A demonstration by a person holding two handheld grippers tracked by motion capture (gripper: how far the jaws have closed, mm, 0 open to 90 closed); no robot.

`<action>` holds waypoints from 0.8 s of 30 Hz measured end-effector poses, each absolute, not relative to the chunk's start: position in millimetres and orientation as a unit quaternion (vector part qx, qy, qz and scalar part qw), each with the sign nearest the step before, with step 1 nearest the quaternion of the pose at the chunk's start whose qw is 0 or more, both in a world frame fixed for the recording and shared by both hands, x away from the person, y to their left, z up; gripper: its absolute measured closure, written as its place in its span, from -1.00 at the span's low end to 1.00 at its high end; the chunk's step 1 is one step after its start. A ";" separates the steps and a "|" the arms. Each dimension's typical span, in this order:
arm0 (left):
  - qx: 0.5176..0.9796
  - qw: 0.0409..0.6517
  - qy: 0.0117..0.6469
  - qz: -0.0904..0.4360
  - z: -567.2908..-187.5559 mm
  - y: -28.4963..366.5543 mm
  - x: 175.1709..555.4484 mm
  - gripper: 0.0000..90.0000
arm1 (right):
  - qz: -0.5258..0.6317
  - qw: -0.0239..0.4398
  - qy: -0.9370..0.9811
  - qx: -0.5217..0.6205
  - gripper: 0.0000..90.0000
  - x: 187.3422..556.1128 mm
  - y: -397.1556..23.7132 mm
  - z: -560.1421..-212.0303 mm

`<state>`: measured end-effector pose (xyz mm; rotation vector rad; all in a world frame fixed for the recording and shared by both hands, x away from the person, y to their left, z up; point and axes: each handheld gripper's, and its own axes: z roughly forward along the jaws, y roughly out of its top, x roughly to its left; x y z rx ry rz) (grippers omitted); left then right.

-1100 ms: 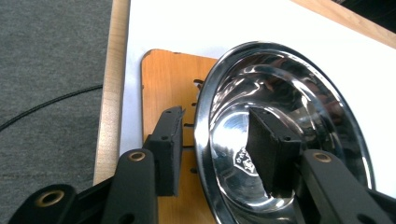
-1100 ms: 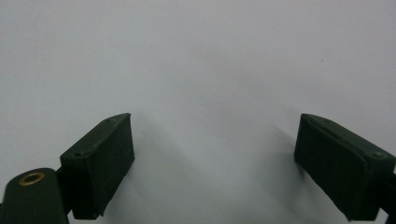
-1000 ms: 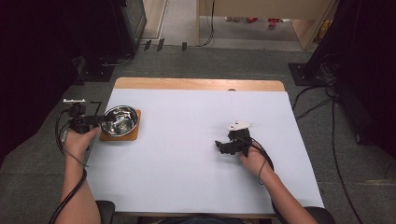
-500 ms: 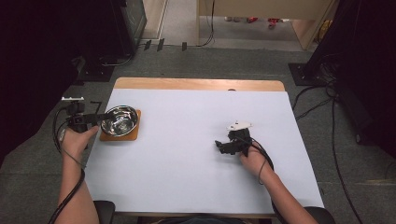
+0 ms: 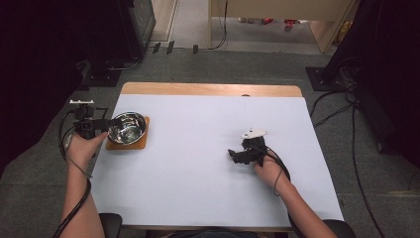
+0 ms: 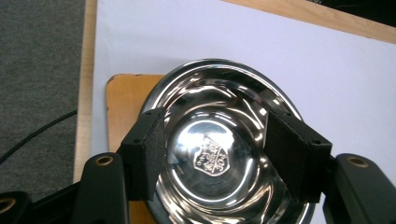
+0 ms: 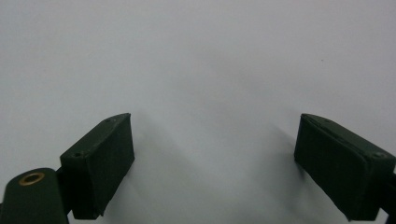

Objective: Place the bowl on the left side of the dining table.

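Observation:
A shiny steel bowl (image 5: 127, 127) sits empty on a square wooden coaster (image 5: 141, 144) at the table's left edge. My left gripper (image 5: 106, 124) hovers at the bowl's left rim. In the left gripper view its jaws stand apart above the bowl (image 6: 212, 88), one over the left rim and coaster (image 6: 122, 100), one over the right side. The left gripper (image 6: 215, 135) has just been opening, and its pads press on nothing. My right gripper (image 5: 233, 155) rests right of centre, pointing left. In its own view the right gripper (image 7: 212, 144) is open over bare white surface.
A white sheet (image 5: 198, 188) covers the table, with a wooden strip (image 5: 208, 89) bare along the far edge. Cables trail from both grippers, and more cables lie on the grey floor to the right. Dark equipment stands at the back left and right.
The left hand has lifted slightly beside the bowl. The bowl, the coaster and the right hand keep their places.

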<state>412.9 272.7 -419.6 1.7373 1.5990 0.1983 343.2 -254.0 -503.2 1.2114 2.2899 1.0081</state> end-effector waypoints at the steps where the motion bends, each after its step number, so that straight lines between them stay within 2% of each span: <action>1: 0.681 0.376 0.624 0.077 -419.0 271.1 413.2 -0.13 | 0.357 0.180 0.810 0.429 -0.74 343.2 -254.0 -503.2; 24: 0.718 0.387 0.574 0.074 -406.0 222.3 409.6 -0.26 | 0.357 0.180 0.810 0.428 -0.74 343.2 -254.0 -503.2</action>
